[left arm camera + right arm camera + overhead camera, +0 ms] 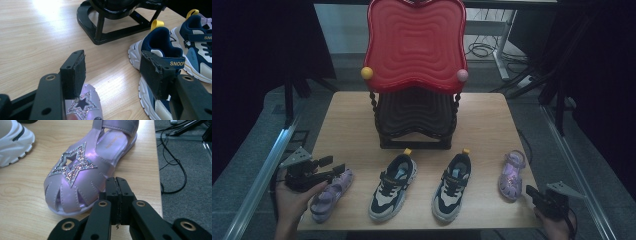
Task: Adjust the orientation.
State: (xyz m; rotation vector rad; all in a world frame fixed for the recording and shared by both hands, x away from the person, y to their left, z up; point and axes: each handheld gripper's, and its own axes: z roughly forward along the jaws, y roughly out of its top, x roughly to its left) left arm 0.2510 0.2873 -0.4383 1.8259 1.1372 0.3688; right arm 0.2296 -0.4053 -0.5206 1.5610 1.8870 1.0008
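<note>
Four shoes stand in a row near the table's front edge. My left gripper [335, 164] is open over the heel end of the left purple sandal [328, 194]. In the left gripper view its jaws [112, 66] stand wide apart, and the sandal's glittery star [82, 106] lies just below the left pad [79, 71] with nothing pressed between the pads. Two navy and white sneakers [393, 186] [452, 186] fill the middle. My right gripper [532, 191] is shut and empty at the table's right front corner. Its tips [116, 182] sit just in front of the right purple sandal's [80, 175] toe.
A shoe rack with a red wavy top tray [414, 42] and a black lower tier [414, 117] stands at the back middle of the wooden table [347, 120]. Its black base [105, 32] lies beyond the left jaws. Cables [175, 170] trail on the grey floor to the right.
</note>
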